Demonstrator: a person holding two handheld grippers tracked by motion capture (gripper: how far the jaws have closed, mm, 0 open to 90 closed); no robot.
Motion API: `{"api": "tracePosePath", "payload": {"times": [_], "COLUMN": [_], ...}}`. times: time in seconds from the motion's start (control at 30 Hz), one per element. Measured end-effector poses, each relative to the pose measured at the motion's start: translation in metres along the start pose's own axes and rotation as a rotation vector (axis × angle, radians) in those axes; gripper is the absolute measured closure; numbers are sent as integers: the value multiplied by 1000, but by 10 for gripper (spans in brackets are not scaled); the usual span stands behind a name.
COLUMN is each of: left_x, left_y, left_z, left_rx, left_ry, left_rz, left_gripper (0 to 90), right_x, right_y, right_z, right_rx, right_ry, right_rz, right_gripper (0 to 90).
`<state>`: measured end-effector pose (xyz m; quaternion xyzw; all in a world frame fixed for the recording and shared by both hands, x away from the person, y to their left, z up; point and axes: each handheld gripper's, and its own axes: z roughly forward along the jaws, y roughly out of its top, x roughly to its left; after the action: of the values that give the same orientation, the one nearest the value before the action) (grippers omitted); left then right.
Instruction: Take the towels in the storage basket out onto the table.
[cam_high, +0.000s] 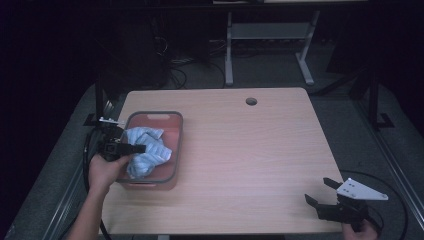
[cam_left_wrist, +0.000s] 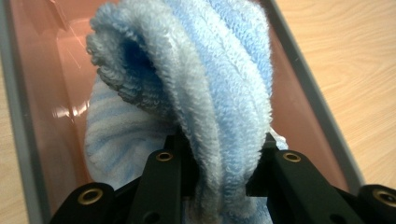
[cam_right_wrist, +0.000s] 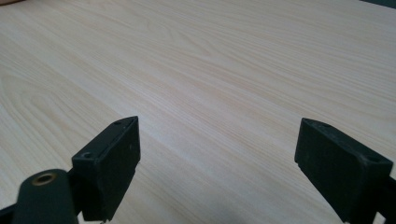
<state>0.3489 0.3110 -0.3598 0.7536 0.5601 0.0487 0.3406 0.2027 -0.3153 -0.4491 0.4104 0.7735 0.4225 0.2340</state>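
A light blue striped towel (cam_high: 147, 150) lies bunched in a pink bin with a grey rim (cam_high: 176, 131) at the table's left side. My left gripper (cam_high: 136, 148) reaches into the bin from the left and is shut on a fold of the towel (cam_left_wrist: 219, 93), which bulges up between the black jaws in the left gripper view. My right gripper (cam_high: 316, 191) rests at the table's front right corner, open, with bare wood between its jaws (cam_right_wrist: 217, 144).
The wooden table (cam_high: 250, 150) has a round cable hole (cam_high: 251, 101) near its far edge. Behind the table stand a white desk frame (cam_high: 270, 45) and dark cables on the floor.
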Motion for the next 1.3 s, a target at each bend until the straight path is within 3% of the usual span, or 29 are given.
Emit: {"api": "tracePosePath", "payload": {"times": [0.23,0.47,0.67,1.07,1.3], "left_x": [0,-9,-15,-37,-48], "left_y": [3,9,15,39,49], "left_z": [-15,-21,-27,-48,-57], "left_rx": [-76,-78,-140,-181,-200], "left_ry": [-53,-55,-105,-113,-140], "left_rz": [-47,-8,-2,44,58], "left_gripper": [716,715,714,714,714], "right_x": [0,-1,-2,-3,-3], "right_y": [0,-1,-1,-1,-1], "right_z": [-1,-1,-1,-1,0], "right_rx": [-5,-3,-2,-2,0], "right_ry": [0,-1,-3,-4,-2], "right_rz": [6,5,3,5,6], "right_gripper": [136,136,137,137,137]}}
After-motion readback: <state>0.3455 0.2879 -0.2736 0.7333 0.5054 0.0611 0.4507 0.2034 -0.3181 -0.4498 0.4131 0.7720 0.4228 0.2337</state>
